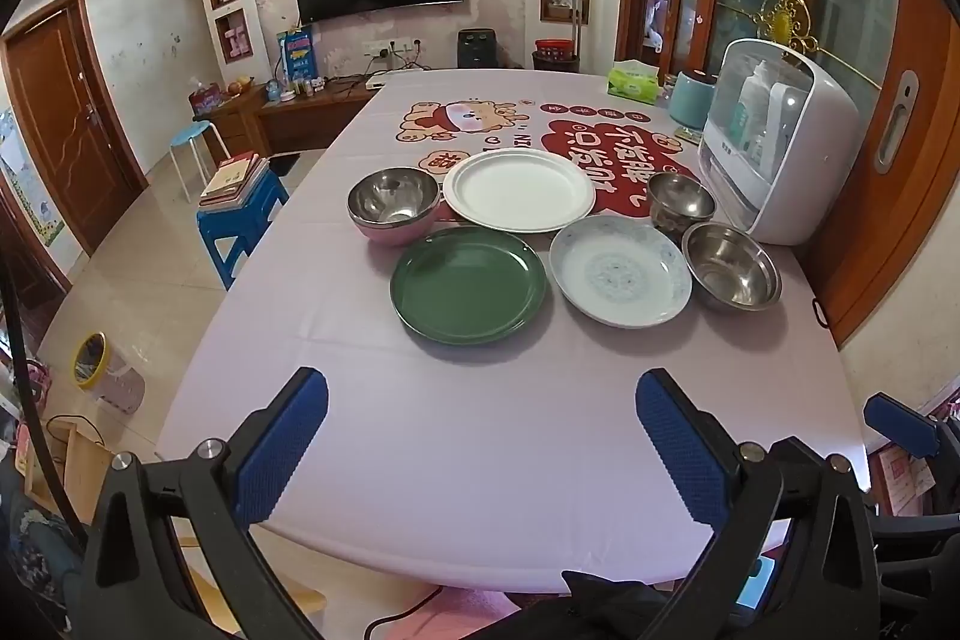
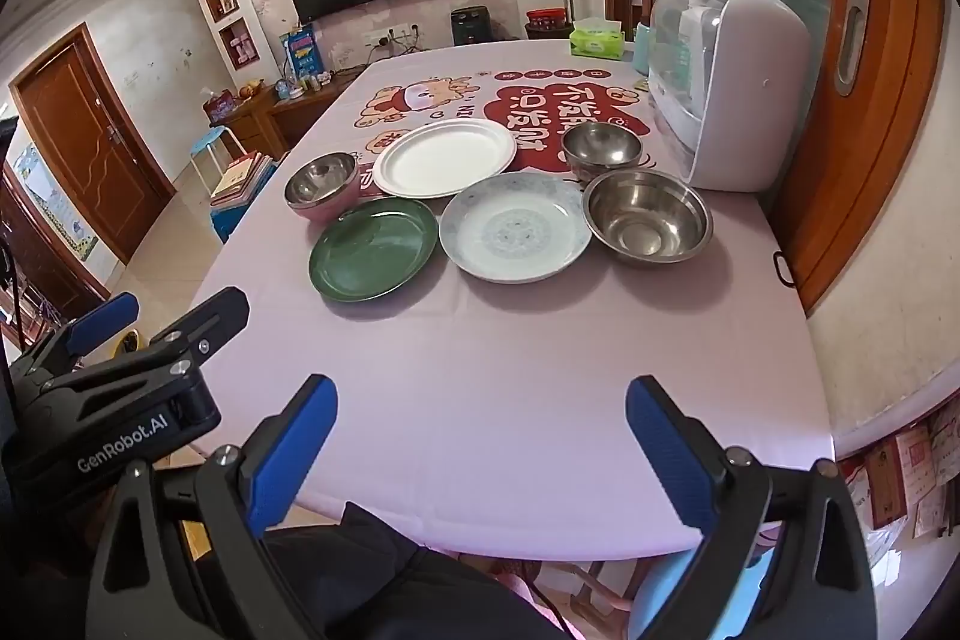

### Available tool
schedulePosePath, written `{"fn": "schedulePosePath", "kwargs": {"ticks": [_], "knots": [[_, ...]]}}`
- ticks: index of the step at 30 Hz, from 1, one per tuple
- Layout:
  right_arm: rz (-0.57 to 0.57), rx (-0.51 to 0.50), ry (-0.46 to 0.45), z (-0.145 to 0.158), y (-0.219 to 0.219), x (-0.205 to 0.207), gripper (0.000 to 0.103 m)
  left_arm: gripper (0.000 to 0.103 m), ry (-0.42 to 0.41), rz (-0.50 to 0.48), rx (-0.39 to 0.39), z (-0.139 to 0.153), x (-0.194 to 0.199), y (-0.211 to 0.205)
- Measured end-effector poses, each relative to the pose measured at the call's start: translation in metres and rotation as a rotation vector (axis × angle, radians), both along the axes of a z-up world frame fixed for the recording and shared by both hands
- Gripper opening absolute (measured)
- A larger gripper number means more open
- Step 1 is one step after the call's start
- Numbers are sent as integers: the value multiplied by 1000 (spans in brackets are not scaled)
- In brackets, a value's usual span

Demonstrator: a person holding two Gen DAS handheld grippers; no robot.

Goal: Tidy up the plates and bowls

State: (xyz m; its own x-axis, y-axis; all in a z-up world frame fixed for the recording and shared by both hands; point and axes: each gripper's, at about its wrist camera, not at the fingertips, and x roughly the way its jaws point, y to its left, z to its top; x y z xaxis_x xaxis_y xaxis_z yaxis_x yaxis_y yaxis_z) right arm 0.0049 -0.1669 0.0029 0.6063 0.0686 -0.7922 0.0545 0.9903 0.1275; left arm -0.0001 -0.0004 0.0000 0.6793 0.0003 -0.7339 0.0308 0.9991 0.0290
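Both units were held low over the near edge of the bench [image 1: 480, 460], well short of the crockery. The left hand-held gripper [image 1: 482, 436] stood wide, nothing between its blue pads. The right hand-held gripper [image 2: 482, 445] was likewise wide and empty. Judgement: start posture, jaws pre-spread so either side could take a rim without further adjustment.

Crockery sat mid-bench in two loose rows. Front row, left to right: green plate [image 1: 468, 285], patterned white-blue plate [image 1: 620, 272], large steel bowl [image 1: 731, 266]. Back row: pink-sided steel bowl [image 1: 394, 204], white plate [image 1: 519, 189], small steel bowl [image 1: 681, 197]. Neighbours lay just beside or touching at the rims; exact contact could not be told. Nothing was stacked.

A white dish cabinet [image 1: 780, 142] stood at the right edge by the wall, just beside the two right-hand bowls.

Judgement: sorting not begun. Plates were flat and thin-rimmed, so a rim pinch would be needed; steel bowls looked slick and might slip.
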Motion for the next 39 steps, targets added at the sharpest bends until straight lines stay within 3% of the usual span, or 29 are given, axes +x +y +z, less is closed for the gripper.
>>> {"fn": "schedulePosePath", "kwargs": {"ticks": [39], "knots": [[8,0,-7,1,3,-2,98,102,-17,13,2,6,-1,22]]}}
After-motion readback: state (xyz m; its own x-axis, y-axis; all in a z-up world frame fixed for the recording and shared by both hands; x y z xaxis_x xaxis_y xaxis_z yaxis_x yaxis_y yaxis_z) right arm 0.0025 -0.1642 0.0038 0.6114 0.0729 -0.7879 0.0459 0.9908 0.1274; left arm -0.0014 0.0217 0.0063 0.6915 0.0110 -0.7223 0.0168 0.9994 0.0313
